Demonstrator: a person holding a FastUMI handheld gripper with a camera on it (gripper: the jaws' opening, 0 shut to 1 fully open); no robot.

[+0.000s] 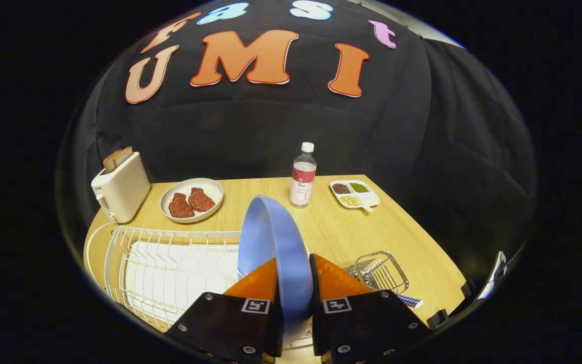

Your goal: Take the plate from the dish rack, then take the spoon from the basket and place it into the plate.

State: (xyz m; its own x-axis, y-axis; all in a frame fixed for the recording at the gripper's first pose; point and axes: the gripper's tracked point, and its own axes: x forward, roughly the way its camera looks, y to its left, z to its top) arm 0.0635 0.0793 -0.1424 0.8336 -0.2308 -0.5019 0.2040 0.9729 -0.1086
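Gripper (pixel 293 275) — two orange fingers (pixel 258 283) closed on the rim of the blue plate (pixel 271 242), one on each face, both pressing.

Blue plate — held on edge, upright, its broad faces turned left and right; the long axis of its edge-on outline runs away from the fingers toward the back of the table, tilting slightly left at the top. It stands above the right end of the dish rack (pixel 170 263); whether it touches the wires cannot be told.

Dish rack — white wire, with a white tray beneath, at the near left of the table.

Basket (pixel 379 270) — small wire basket just right of the fingers; a blue-checked handle end (pixel 412 302) pokes out at its near side, the rest too small to tell.

Table (pixel 331 227) — pale wood grain. At the back, left to right: white toaster (pixel 122 189) with bread slices, white dish (pixel 191 199) with two pieces of meat, water bottle (pixel 303 176), divided tray (pixel 354 194) of beans.

Room — black cloth wall behind the table.
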